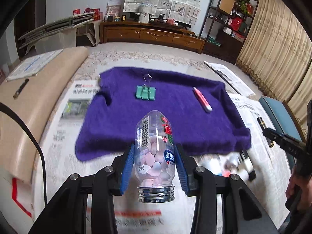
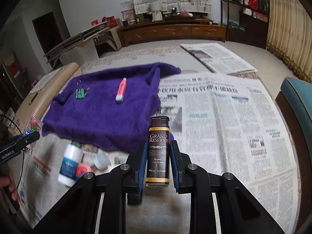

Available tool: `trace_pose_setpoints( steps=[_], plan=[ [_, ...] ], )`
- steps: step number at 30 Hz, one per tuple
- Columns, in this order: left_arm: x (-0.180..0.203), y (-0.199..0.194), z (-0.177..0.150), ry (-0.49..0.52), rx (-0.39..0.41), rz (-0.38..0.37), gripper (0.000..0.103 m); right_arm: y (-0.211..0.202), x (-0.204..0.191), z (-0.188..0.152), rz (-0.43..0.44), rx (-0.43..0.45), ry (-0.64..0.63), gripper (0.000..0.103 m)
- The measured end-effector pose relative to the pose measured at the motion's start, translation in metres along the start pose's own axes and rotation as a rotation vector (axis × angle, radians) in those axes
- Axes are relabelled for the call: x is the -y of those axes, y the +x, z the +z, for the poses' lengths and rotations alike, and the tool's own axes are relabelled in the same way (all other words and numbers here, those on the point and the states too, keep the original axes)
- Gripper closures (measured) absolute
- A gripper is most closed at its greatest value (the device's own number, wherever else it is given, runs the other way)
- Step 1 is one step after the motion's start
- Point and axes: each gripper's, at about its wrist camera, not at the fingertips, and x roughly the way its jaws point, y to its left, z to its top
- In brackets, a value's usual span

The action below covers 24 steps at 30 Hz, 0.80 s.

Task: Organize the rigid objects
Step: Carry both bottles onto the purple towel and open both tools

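My left gripper (image 1: 155,157) is shut on a clear candy bottle (image 1: 155,150) with pink sweets inside, lifted above the near edge of a purple towel (image 1: 136,120). My right gripper (image 2: 158,156) is shut on a dark Grand Reserve bottle (image 2: 158,150), held above newspaper beside the towel (image 2: 109,115). On the towel lie green binder clips (image 1: 145,93) and a pink-and-white pen (image 1: 202,101); both also show in the right wrist view, clips (image 2: 80,93) and pen (image 2: 120,90). The candy bottle shows at the left edge of the right wrist view (image 2: 34,125).
Newspapers (image 2: 224,120) cover the table. A white bottle (image 2: 70,162), an orange item (image 2: 82,170) and a small white cap (image 2: 101,160) lie near the towel's front edge. A beige case (image 1: 29,97) lies left, a teal chair (image 2: 298,101) stands right.
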Motion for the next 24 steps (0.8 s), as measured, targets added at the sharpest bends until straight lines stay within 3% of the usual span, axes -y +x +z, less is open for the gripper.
trace_pose_setpoints(
  steps=[13,24],
  plan=[
    [-0.02,0.061,0.058,0.003,-0.038,-0.004,0.064,0.064,-0.034,0.093,0.032,-0.003,-0.035,0.079],
    [-0.026,0.115,0.055,0.03,-0.125,0.017,0.064,0.146,-0.047,0.123,0.027,-0.123,-0.087,0.079]
  ],
)
